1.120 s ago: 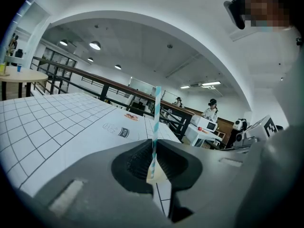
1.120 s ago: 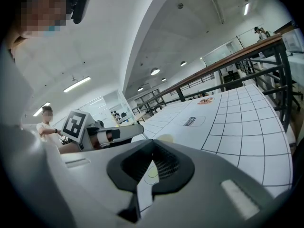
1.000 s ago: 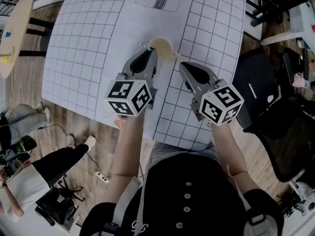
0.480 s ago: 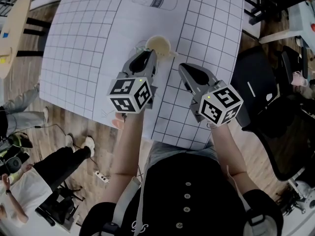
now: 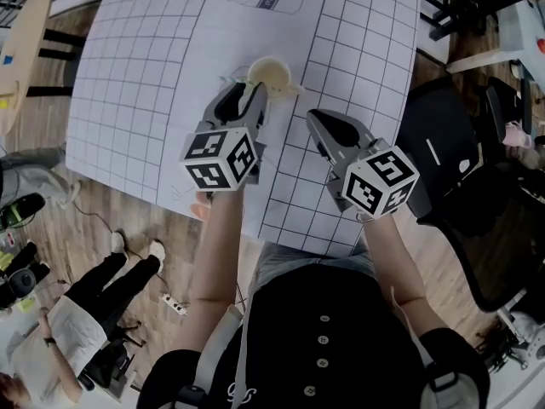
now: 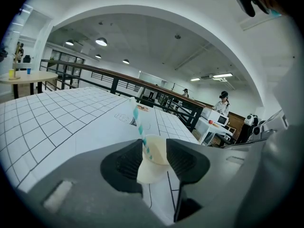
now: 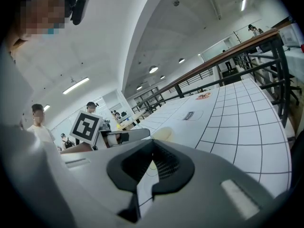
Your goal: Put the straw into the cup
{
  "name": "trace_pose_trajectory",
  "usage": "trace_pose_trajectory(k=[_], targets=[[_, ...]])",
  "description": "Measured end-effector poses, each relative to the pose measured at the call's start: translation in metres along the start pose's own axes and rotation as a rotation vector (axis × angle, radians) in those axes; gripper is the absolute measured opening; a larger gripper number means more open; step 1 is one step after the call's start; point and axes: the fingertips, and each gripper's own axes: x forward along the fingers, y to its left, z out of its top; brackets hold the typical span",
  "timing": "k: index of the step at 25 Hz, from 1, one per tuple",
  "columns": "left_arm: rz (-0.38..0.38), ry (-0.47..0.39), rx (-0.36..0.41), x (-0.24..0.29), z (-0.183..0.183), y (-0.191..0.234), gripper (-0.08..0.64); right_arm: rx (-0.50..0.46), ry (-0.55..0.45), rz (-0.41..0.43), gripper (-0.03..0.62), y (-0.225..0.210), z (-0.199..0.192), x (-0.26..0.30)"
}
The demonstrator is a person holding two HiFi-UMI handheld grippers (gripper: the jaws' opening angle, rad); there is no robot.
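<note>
Flanking the cup (image 6: pixel 153 167) on the desk (image 5: pixel 136 75), the fingers (image 6: pixel 124 161) of the left gripper (image 6: pixel 154 152) had just been opening and gripped nothing — the striped straw (image 6: pixel 138 122) already leaned inside the cup, so letting go seemed right. The right gripper (image 7: pixel 151 161) hovered closed and empty — apparently not needed.

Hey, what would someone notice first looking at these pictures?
A cream paper cup sits mid-way across the gridded table, with a teal-striped straw standing slanted in it. The left claw frames it; its jaws have just been opening, with the cup between them. Nearer the person, two black-and-white marker cubes stand out.
</note>
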Motion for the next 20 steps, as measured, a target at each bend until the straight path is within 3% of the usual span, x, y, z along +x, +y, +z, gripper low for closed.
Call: trace_pose_trajectory(k=[5, 10, 20], targets=[[0.054, -0.023, -0.017, -0.012, 0.004, 0.005, 0.234, -0.041, -0.008, 0.021, 0.0, 0.012, 0.004, -0.007], [0.086, -0.065, -0.025, -0.033, 0.01, 0.003, 0.234, -0.058, -0.024, 0.047, 0.0, 0.022, 0.011, -0.019], [0.098, -0.214, -0.048, -0.097, 0.014, -0.043, 0.23, -0.102, -0.046, 0.141, 0.0, 0.049, 0.018, -0.064]])
